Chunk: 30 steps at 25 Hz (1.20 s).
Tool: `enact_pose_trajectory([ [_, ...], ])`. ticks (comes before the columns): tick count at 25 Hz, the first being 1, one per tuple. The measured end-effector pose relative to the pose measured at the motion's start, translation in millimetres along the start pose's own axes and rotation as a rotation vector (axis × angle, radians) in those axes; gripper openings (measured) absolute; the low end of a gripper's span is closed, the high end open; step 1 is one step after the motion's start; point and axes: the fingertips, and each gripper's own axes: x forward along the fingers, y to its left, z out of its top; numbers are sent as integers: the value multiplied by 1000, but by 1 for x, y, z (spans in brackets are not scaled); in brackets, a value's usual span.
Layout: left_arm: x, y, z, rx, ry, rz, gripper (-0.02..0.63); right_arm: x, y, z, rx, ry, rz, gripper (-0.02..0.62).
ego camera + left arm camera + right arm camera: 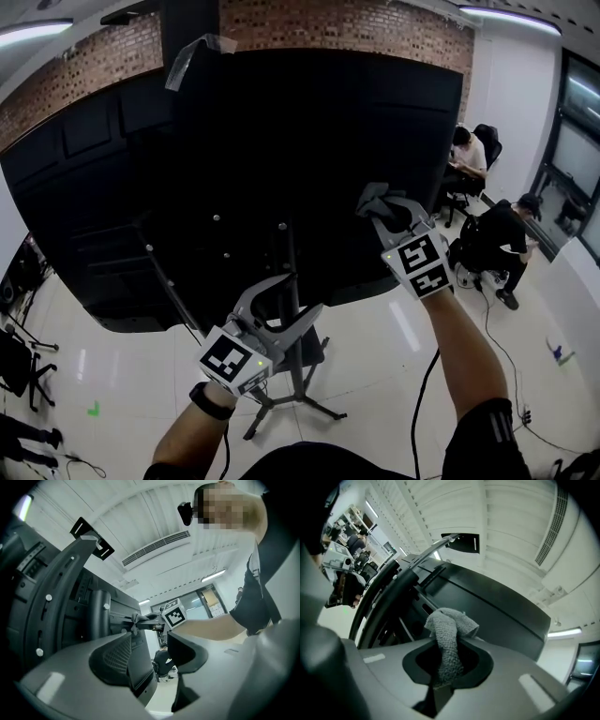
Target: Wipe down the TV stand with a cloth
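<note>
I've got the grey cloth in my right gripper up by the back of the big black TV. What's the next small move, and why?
Probably ease the right gripper forward until the crumpled grey cloth presses on the TV's black rear panel, then begin a stroke. Its jaws are shut on the cloth, which sits by the panel; contact isn't clear.

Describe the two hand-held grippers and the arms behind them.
Both the left hand-held gripper and right hand-held gripper have grey curved jaws and a white cube with black square markers. A black cable hangs from the right one; a black band circles the left wrist.
</note>
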Motion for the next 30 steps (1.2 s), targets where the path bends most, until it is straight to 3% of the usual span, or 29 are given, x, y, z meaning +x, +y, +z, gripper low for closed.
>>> enact_pose_trajectory([
  [7, 12, -9, -9, -12, 1, -20, 259, -13, -12, -6, 29, -17, -32, 40],
  [12, 3, -1, -7, -19, -1, 18, 259, -7, 55, 28, -56, -111, 89, 40],
  [16, -10, 6, -9, -16, 8, 61, 259, 10, 104, 42, -146, -127, 164, 40],
  [19, -19, 9, -11, -16, 15, 92, 259, 24, 122, 43, -156, -122, 203, 40],
  [30, -21, 15, -22, -27, 31, 123, 259, 27, 110, 16, -163, -87, 186, 40],
])
